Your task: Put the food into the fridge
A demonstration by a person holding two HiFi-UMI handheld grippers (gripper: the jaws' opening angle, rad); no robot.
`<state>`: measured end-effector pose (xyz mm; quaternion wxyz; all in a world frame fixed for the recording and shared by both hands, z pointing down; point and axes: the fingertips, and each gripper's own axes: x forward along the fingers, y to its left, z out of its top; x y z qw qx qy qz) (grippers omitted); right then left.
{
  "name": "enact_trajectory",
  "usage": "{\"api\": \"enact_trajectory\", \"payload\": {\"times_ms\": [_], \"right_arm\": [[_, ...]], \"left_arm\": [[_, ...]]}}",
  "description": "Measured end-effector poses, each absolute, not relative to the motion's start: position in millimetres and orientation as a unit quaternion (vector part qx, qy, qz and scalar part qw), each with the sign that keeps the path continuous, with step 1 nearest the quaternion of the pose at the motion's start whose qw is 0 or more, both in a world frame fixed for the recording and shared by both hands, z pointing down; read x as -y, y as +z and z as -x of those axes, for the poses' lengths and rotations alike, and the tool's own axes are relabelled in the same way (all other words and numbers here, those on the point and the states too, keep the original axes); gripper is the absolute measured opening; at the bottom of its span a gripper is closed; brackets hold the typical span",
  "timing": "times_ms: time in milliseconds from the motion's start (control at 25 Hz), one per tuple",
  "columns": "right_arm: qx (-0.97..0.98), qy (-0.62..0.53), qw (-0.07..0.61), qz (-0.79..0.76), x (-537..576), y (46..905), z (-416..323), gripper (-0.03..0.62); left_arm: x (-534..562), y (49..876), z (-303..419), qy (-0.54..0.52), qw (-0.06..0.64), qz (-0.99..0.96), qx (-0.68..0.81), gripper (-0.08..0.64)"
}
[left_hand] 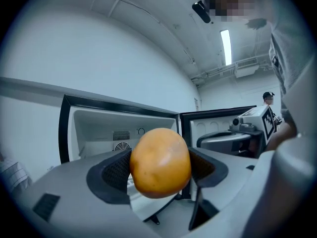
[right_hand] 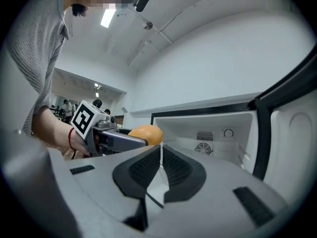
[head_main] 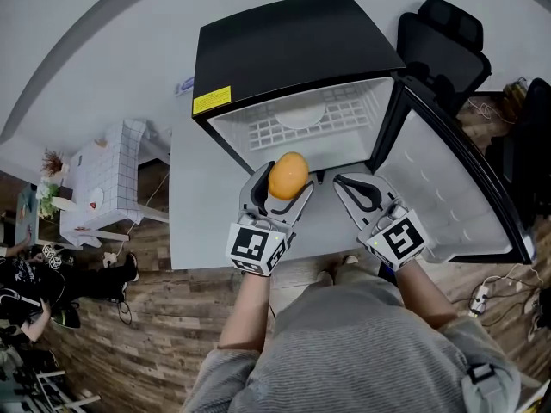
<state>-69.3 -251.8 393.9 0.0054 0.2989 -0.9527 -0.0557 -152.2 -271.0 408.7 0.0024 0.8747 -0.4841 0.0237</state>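
Observation:
A round orange-yellow fruit (head_main: pixel 287 175) is clamped between the jaws of my left gripper (head_main: pixel 284 182), held just in front of the small black fridge (head_main: pixel 284 46). In the left gripper view the fruit (left_hand: pixel 160 162) fills the space between the black pads. The fridge stands open, its white inside (head_main: pixel 301 123) bare, with a wire shelf. Its door (head_main: pixel 448 183) swings out to the right. My right gripper (head_main: pixel 349 185) hangs beside the door with its jaws shut on nothing; its pads (right_hand: pixel 143 170) meet in the right gripper view, where the fruit (right_hand: pixel 145 134) shows at left.
The fridge sits on a grey table (head_main: pixel 202 213). A black office chair (head_main: pixel 443 37) stands behind the door. A small white table (head_main: pixel 108 175) is at the left on the wood floor, and cables (head_main: pixel 495 291) lie at the right.

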Motion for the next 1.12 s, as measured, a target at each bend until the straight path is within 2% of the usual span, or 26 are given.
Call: {"api": "enact_trajectory", "payload": {"times_ms": [520, 880, 1120], "right_arm": [[0.947, -0.058, 0.034, -0.315, 297.9, 422.5, 76.8, 0.014], [0.944, -0.04, 0.032, -0.326, 330.4, 451.2, 76.2, 0.014], [0.945, -0.022, 0.034, -0.324, 341.9, 468.9, 78.4, 0.014]], "left_arm": [[351.2, 435.0, 156.4, 0.076, -0.022, -0.875, 0.477, 0.36], [411.7, 465.4, 158.9, 0.14, -0.015, -0.857, 0.496, 0.36], [463.0, 487.7, 164.8, 0.18, 0.019, -0.835, 0.52, 0.36]]}}
